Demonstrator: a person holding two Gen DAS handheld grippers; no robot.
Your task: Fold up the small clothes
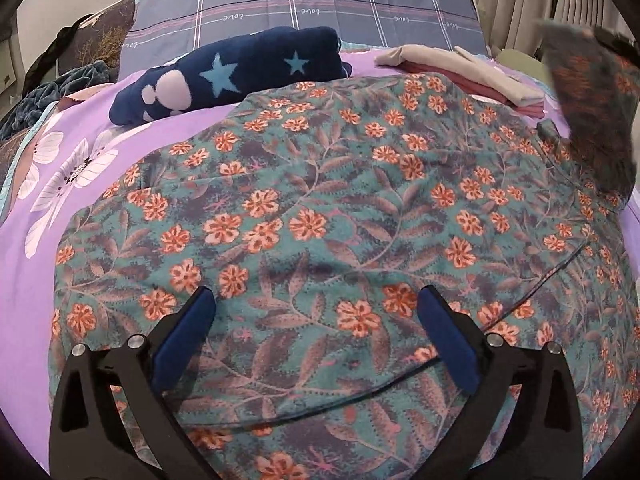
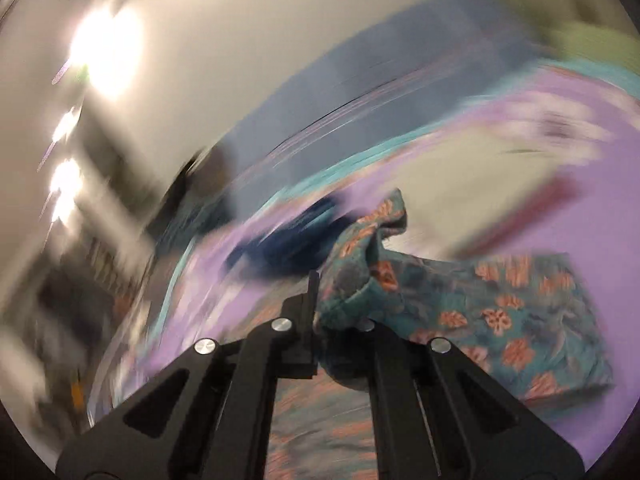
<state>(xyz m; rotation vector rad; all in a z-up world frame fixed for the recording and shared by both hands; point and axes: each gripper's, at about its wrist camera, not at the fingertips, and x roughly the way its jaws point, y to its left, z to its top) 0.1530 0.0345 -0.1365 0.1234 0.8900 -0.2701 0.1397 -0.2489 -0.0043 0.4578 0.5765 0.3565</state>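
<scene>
A teal garment with orange flowers [image 1: 340,208] lies spread on the purple bedsheet [image 1: 80,140]. My left gripper [image 1: 316,300] is open, its blue-padded fingers [image 1: 192,332] resting low over the garment's near part. My right gripper [image 2: 340,280] is shut on a bunched corner of the floral garment [image 2: 360,256] and holds it lifted; the rest of the cloth [image 2: 520,320] trails down to the bed. That lifted flap shows in the left wrist view [image 1: 592,112] at the far right. The right wrist view is heavily motion-blurred.
A folded navy garment with light blue stars [image 1: 224,76] lies at the back left. A folded beige and pink stack [image 1: 472,76] lies at the back right. A plaid pillow [image 1: 320,0] is behind them, curtains [image 1: 532,4] at the right.
</scene>
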